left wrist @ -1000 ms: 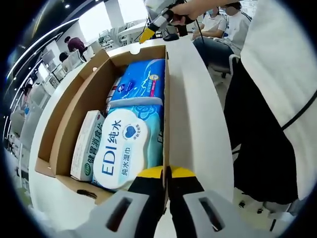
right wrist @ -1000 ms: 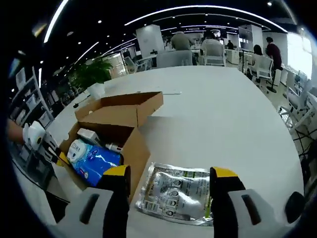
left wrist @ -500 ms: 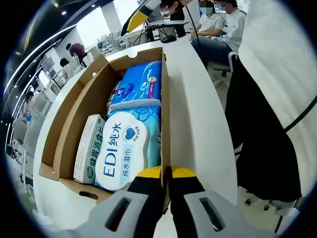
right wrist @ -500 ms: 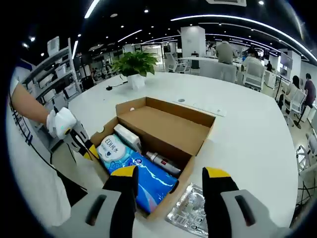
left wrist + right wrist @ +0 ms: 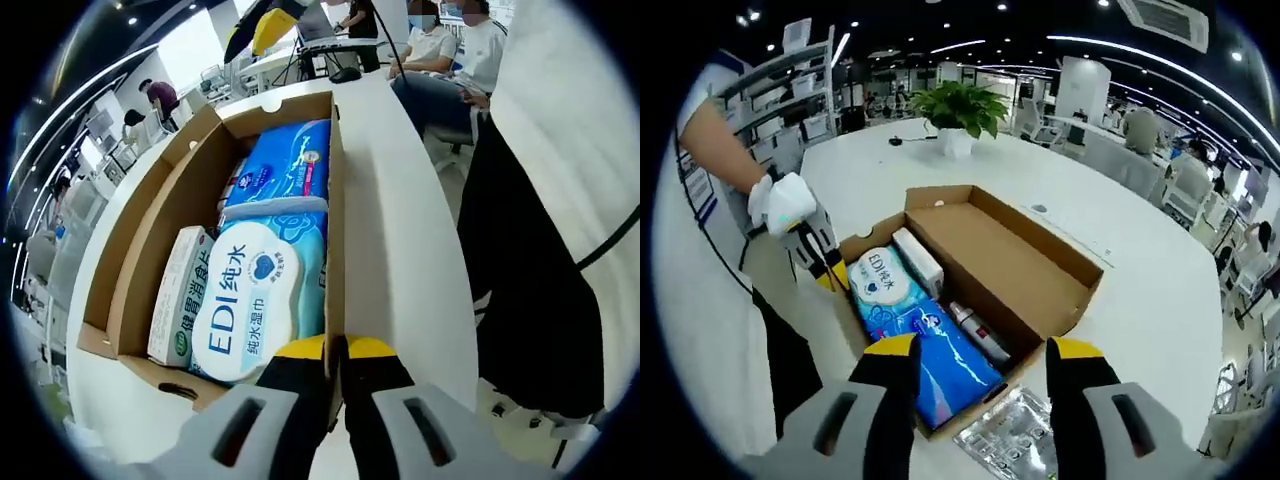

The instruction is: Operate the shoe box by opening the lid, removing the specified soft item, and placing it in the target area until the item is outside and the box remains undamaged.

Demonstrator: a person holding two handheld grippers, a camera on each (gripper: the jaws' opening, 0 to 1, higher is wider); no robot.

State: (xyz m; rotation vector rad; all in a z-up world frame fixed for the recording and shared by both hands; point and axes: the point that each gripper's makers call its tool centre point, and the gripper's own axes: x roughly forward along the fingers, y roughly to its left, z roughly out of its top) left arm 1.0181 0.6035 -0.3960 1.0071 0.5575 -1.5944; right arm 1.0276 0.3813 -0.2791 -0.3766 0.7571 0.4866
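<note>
Wipes are the likeliest target: the EDI wet-wipe pack lies flat inside the open shoe box, at the end nearest the left gripper, with a blue soft pack beyond it and a slim green-and-white carton along the far wall. Which of the soft packs is the specified one cannot be told. Both packs run lengthwise along the box, so their long axis points from one gripper toward the other.

The left gripper has its yellow-tipped jaws pressed together on the box's near side wall, pinning the cardboard at the corner by the wipes. In the right gripper view, the right gripper hovers above the opposite end, jaws spread wide and holding nothing, with the blue pack directly below between them and the wipes farther on toward the left gripper. A small bottle lies beside the blue pack, and a silver foil pouch rests on the bench just outside the box. The free right gripper is the one placed to reach in.

Compared with a second ago, the right gripper view looks much more steeply down into the box, with the foil pouch now at the frame's lower edge. The left gripper's clamp on the wall is unchanged.
</note>
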